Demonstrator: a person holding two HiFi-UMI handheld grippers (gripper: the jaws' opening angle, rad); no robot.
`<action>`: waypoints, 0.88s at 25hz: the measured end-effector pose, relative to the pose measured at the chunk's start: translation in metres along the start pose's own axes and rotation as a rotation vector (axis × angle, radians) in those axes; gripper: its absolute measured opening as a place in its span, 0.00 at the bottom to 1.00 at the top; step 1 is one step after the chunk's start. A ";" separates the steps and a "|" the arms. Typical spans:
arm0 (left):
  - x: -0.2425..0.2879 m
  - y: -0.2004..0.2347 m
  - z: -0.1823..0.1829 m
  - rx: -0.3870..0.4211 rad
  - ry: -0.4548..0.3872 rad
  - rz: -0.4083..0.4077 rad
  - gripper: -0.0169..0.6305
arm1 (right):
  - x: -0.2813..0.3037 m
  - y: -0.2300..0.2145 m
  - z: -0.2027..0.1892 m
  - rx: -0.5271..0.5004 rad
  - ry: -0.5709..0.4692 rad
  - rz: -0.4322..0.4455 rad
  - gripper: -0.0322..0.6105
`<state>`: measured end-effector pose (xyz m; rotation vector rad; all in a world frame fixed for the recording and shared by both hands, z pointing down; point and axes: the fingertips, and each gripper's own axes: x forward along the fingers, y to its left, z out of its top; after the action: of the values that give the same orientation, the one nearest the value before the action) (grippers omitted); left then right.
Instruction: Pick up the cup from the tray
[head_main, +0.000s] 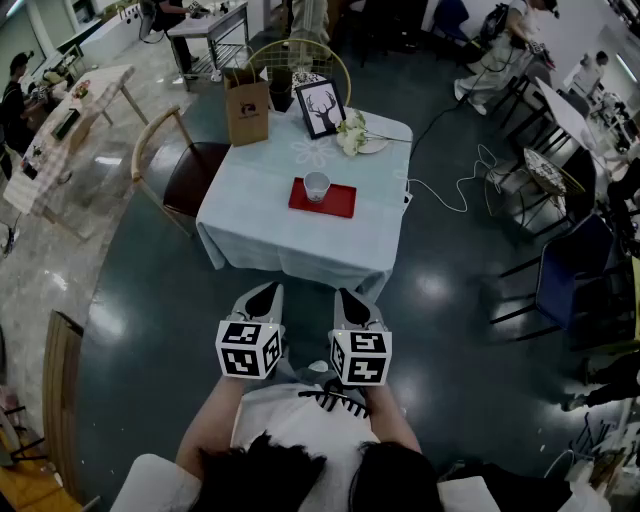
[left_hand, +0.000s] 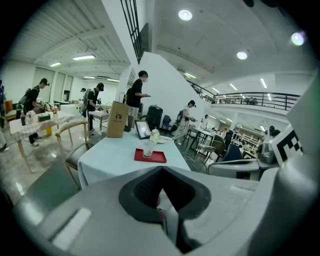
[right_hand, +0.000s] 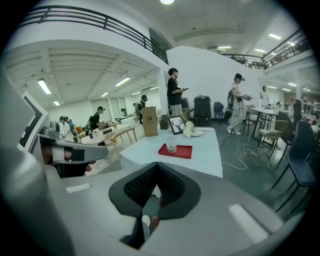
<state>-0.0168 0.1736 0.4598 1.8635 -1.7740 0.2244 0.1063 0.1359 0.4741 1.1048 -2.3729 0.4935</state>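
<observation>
A small white cup (head_main: 316, 186) stands upright on a red tray (head_main: 335, 204) in the middle of a table (head_main: 260, 235) covered with a pale blue cloth. In the head view both grippers are held side by side close to the person's body, well short of the table's near edge. My left gripper (head_main: 268, 291) and right gripper (head_main: 346, 297) both have their jaws together with nothing between them. The left gripper view has the cup (left_hand: 147, 149) and tray (left_hand: 156, 157) far beyond its shut jaws (left_hand: 161, 170). In the right gripper view the cup (right_hand: 172, 145) sits on the tray (right_hand: 182, 151) far ahead of the gripper (right_hand: 157, 165).
A brown paper bag (head_main: 247, 110), a framed deer picture (head_main: 320, 107) and white flowers on a plate (head_main: 355, 135) stand at the table's far side. A wooden chair (head_main: 185, 165) is at its left. A white cable (head_main: 455, 185) lies on the floor at right, near dark chairs (head_main: 570, 275).
</observation>
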 end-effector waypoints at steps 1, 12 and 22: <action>0.000 0.001 -0.001 -0.001 0.001 0.000 0.03 | 0.001 0.001 0.000 -0.001 -0.001 0.001 0.09; 0.006 0.007 0.003 -0.016 -0.003 -0.002 0.03 | 0.008 0.000 0.005 -0.021 0.001 -0.006 0.09; 0.021 0.011 0.007 -0.024 0.017 -0.013 0.03 | 0.019 -0.008 0.010 0.018 -0.009 -0.012 0.09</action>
<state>-0.0268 0.1522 0.4667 1.8502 -1.7453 0.2126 0.0994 0.1143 0.4768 1.1313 -2.3721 0.5078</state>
